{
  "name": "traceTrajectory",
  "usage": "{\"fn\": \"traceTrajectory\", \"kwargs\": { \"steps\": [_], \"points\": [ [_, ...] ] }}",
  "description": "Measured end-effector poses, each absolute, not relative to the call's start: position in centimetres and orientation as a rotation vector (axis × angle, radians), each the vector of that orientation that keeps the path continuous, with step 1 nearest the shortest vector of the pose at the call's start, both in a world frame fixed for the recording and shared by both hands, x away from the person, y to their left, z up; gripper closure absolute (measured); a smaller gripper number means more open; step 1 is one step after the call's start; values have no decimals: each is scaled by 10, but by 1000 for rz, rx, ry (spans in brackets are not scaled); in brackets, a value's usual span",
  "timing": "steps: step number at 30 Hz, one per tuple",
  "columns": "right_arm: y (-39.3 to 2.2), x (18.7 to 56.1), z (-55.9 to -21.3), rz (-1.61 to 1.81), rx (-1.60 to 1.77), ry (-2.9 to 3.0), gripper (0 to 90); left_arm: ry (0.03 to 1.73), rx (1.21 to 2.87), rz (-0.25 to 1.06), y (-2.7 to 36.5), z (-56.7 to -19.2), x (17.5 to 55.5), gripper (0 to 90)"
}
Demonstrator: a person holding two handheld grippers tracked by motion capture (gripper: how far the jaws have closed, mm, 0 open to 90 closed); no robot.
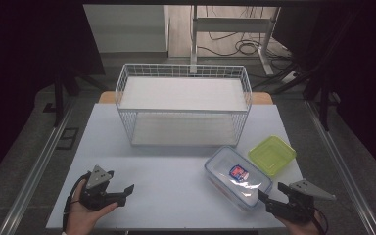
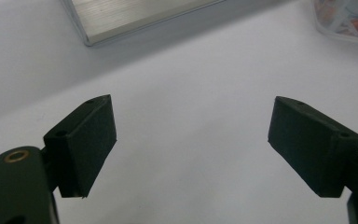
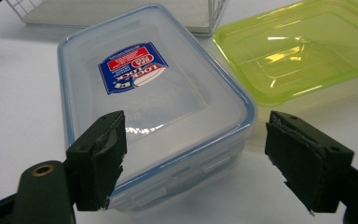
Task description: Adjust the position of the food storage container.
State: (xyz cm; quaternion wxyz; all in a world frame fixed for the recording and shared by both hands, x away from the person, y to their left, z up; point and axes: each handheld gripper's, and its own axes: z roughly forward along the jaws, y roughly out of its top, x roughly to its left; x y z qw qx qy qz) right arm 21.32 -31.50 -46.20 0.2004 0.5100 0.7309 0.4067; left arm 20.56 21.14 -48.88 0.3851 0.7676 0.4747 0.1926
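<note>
Seemingly light, stiff and slick, the clear box [image 3: 154,107] sat before the right gripper [image 3: 193,154], jaws wide and empty, its near short end the likeliest hold.

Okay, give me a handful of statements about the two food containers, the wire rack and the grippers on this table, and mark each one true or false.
1. The clear container with the blue-rimmed lid has its lid on. True.
2. The green-lidded container sits inside the white wire rack. False: it stands on the table, in front of the rack's right end, beside the clear container.
3. The right gripper is open, with the clear container's near end just ahead of its jaws. True.
4. The left gripper is clamped on the clear container. False: its jaws stand open over bare table.
5. The rack's two shelves are stacked with boxes. False: both shelves are bare.
</note>
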Motion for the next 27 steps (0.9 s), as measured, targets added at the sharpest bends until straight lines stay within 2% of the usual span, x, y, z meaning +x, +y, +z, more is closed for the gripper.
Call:
{"fn": "traceTrajectory", "kwargs": {
  "steps": [13, 27],
  "points": [
    [-321, 213, -460, 1116, 1453, 2064, 235, 1209, 1967, 456, 214, -485, 209, 145],
    [-331, 233, -447, 1099, 1433, 2125, 251, 1233, 1960, 451, 223, -475, 216, 145]
  ]
}}
